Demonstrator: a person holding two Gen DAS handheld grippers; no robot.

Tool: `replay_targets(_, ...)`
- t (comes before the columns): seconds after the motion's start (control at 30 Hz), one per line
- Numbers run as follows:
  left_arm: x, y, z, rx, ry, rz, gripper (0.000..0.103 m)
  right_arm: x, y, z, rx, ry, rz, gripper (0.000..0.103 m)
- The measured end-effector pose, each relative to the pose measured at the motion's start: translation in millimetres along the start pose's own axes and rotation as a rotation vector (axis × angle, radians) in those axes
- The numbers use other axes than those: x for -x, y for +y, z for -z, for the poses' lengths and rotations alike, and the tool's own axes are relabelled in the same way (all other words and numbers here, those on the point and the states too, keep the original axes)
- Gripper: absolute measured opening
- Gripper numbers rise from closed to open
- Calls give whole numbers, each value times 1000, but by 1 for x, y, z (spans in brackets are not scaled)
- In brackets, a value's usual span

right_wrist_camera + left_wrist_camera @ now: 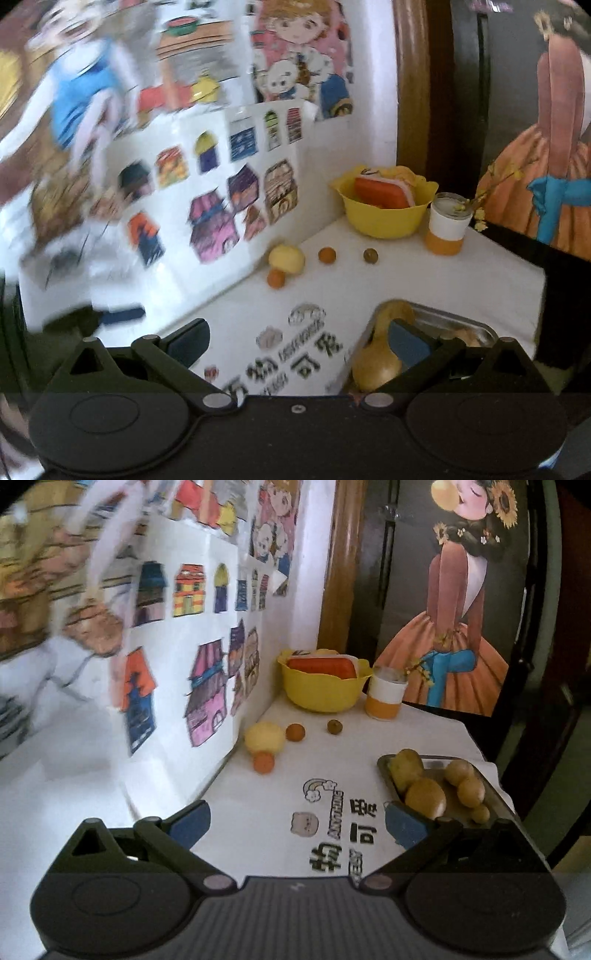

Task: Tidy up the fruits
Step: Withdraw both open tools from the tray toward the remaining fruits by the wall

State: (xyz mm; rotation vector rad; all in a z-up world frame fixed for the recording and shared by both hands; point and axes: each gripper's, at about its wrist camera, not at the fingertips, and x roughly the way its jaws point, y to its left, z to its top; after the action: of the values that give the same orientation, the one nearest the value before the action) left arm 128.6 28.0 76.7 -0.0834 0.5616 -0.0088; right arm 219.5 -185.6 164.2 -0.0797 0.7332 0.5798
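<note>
1. Left gripper [297, 825]: jaws spread wide, nothing between them; it hangs over the printed part of the white table [332, 749]. Its right-hand finger sits just beside the near corner of the tray [491, 771].
2. Right gripper [299, 341]: jaws likewise spread, nothing pinched. Its right-hand finger stands in front of the tray [458, 322], partly hiding the fruit there.
3. Tray, near right on the table: in the left view it holds five or so yellow-brown fruits [424, 797] lying together. The right view shows only two clearly.
4. Loose fruit, farther off by the papered wall, well apart from both grippers: a yellow fruit [265, 737], an orange fruit [263, 763] touching or just beside it on the near side, a second orange fruit [295, 732], then a brown fruit [334, 726] set a little apart.
5. Behind these: yellow bowl [321, 694] with a red-topped item in it, and a cup [386, 698] beside it.
6. Step in hand, as judged: between picks; part of the fruit is gathered on the tray and four pieces remain loose.
7. Next move, as judged: reach forward and left with open jaws to a loose piece, likely the nearest orange one. Round fruit may roll, so close squarely on it.
</note>
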Motion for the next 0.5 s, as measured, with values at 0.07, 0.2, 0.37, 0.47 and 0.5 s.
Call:
replay_targets(0.07,-15,-3,-7,-2,1,2,103,-15,-10,-20,-19,1,1,102)
replay_targets(0.2,-49,-4,-18,16,-15,-12,103,-58,-29,-52,11,-48,-31,102)
replay_targets(0.37,-99,5,-20,54,8,-50,103,-137,-54,-59,113,-38,-97,99)
replay_targets(0.47,-126,10,-18,64,29,-71,103,-182,-74,-54,118,-11,-136,93)
replay_targets(0.5,-133,12,-18,69,36,-75,103,-196,-80,-52,124,-1,-142,91)
